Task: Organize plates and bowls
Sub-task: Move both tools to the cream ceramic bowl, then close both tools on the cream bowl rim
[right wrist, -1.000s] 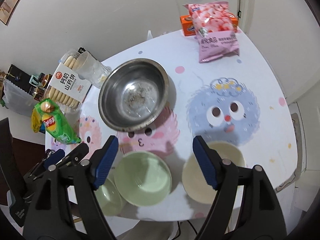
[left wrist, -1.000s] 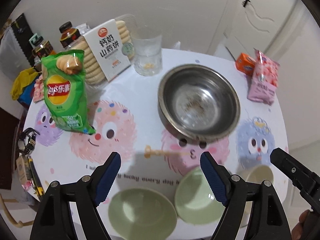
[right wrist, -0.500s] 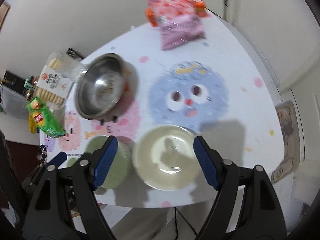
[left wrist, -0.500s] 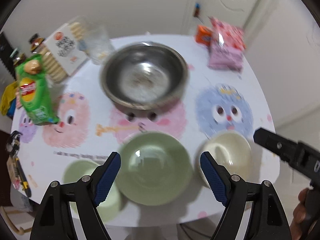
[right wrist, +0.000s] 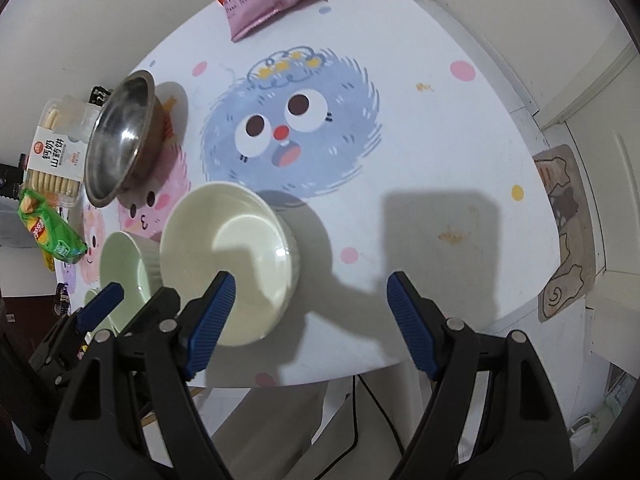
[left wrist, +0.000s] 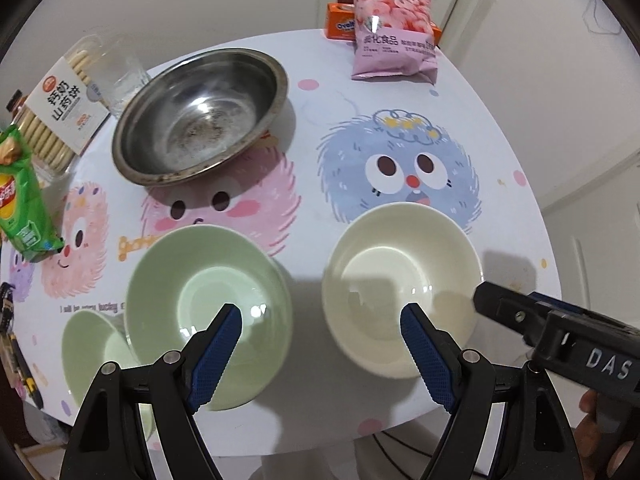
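left gripper (left wrist: 320, 330): jaws released, spread wide, nothing between the blue pads. it points steeply down over the near edge of the tabletop (left wrist: 500, 128), one pad above the large green bowl (left wrist: 208, 304) and the other above the cream bowl (left wrist: 400, 280).

right gripper (right wrist: 310, 298): jaws released, spread wide, holding nothing. in the right wrist view its left pad overlaps the near rim of the cream bowl (right wrist: 228, 256); contact cannot be told. its right pad is over bare tabletop (right wrist: 460, 152).

bowl positions:
- large green bowl: near edge of the tabletop, upright, just beside the cream bowl, a narrow gap between them in the left wrist view.
- small green bowl (left wrist: 94, 348): at the near left edge, partly tucked behind the large green bowl; the two rims overlap.
- cream bowl: near edge, upright, in front of the blue monster print (left wrist: 396, 164).
- steel bowl (left wrist: 200, 116): farther back on the left, upright, apart from the ceramic bowls.

other items: pink snack bag (left wrist: 394, 36) and orange box (left wrist: 340, 26) at the far edge; biscuit pack (left wrist: 60, 108), clear glass (left wrist: 124, 76) and green chip bag (left wrist: 22, 200) along the left side.
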The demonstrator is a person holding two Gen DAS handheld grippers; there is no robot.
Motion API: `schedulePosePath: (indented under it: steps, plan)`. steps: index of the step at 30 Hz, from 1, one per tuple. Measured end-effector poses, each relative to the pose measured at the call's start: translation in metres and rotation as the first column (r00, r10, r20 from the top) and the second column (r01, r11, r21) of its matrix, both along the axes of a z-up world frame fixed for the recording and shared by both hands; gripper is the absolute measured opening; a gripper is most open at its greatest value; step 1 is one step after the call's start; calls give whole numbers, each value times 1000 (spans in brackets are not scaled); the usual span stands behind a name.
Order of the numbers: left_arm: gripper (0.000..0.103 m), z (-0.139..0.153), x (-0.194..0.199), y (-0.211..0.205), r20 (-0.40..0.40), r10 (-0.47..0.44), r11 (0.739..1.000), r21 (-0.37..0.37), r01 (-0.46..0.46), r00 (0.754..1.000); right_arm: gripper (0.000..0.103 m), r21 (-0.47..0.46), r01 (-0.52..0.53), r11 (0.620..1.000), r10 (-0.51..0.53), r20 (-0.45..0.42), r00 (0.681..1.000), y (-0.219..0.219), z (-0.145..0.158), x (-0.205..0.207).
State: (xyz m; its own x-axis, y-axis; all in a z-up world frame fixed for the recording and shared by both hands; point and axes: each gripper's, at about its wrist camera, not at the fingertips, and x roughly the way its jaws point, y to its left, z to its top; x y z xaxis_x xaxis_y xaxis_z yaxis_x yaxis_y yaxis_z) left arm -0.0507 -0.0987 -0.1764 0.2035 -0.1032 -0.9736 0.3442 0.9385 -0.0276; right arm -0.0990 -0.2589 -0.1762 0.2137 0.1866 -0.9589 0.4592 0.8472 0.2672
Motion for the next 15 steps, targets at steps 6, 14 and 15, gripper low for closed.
schedulePosePath:
  steps: [6, 14, 15]
  plan:
    - [83, -1, 0, -17, 7, -52, 999, 4, 52, 999, 79, 5, -10, 1000, 10, -7, 1000, 0, -4, 4]
    - [83, -10, 6, -30, -11, -74, 997, 32, 74, 997, 79, 8, 9, 1000, -9, -33, 999, -9, -13, 10]
    - [83, -11, 6, -31, -10, -78, 996, 35, 78, 997, 79, 4, 9, 1000, -9, -37, 999, -10, -14, 10]
